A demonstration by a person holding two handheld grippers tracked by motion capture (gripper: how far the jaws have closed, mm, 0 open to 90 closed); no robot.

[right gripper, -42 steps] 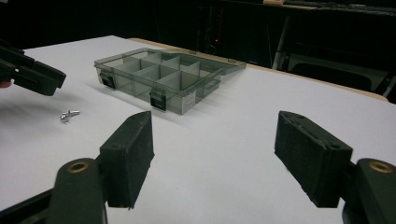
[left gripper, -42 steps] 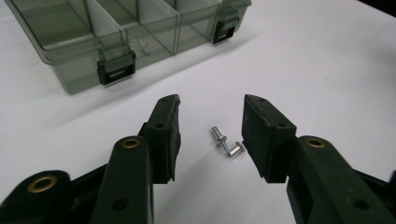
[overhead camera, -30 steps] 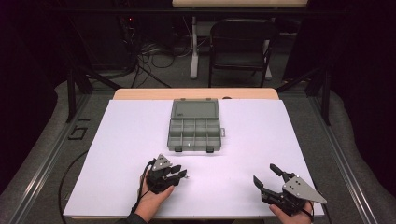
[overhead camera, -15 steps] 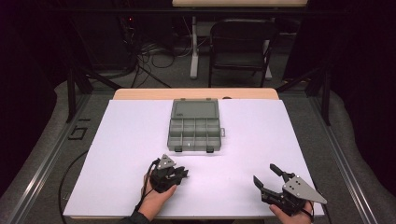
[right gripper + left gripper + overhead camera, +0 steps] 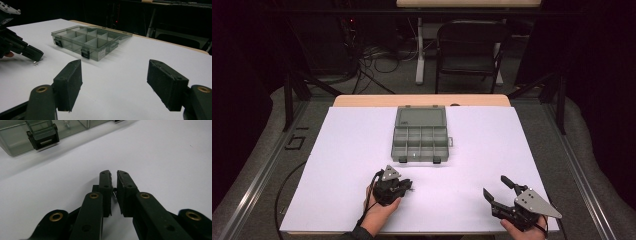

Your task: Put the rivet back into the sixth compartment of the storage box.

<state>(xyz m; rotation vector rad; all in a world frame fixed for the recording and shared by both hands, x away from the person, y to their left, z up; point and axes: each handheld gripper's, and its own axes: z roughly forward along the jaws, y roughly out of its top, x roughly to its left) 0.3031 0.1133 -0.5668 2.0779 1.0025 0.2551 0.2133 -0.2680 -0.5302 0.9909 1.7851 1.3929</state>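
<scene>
from above: left gripper (image 5: 408, 187) closing its jaws just in front of the open grey plastic box (image 5: 420, 135), far nearer it than the right gripper (image 5: 498, 190), spread wide and empty. along the left jaws: nipped on a tiny metal screw (image 5: 114, 194), box up-left. from the right: screw (image 5: 35, 62) glinting left of the box.

Small metal screw (image 5: 114, 194) between tool pads

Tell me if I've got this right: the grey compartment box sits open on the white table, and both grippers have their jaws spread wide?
Not quite. Only the right gripper has its jaws spread wide. The left gripper, in the left gripper view, is nearly closed, having just been closing on a small metal part. The grey compartment box does sit open on the white table.
</scene>
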